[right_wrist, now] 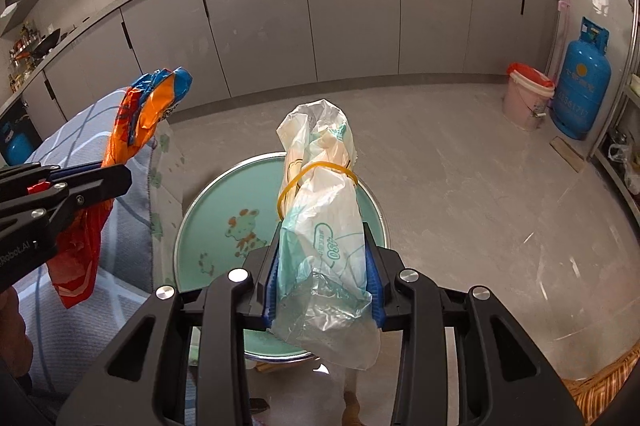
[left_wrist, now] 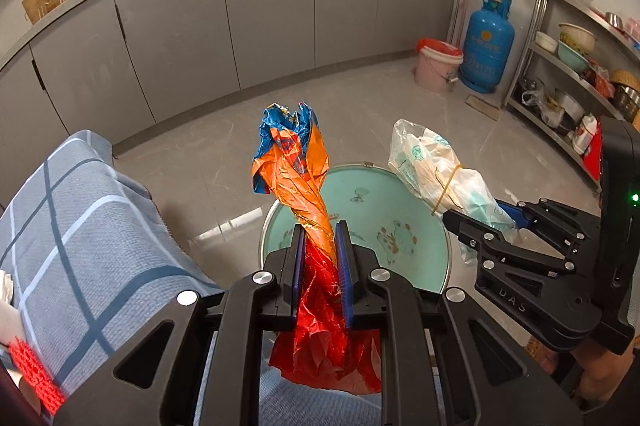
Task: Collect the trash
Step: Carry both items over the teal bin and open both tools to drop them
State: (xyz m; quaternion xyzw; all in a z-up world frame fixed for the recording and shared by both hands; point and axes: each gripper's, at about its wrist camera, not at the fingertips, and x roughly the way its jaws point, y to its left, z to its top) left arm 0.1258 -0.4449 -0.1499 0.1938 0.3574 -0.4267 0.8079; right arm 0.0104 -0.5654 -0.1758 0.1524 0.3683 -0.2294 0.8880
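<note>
Above the stool (left_wrist: 400, 210): two pieces of trash, both held off the floor.
Left gripper (left_wrist: 319, 258): clamped on orange wrapper (left_wrist: 296, 166) at its twisted waist, level, aimed ahead.
Right gripper (right_wrist: 323, 278): closed round clear bag (right_wrist: 320, 186), below its yellow band (right_wrist: 296, 182); just beside the left.
Handling: likely light, soft, crinkly film, slippery; best pinched at bunched middle, not loose ends.
Bin (left_wrist: 438, 64): far corner, well apart.
</note>
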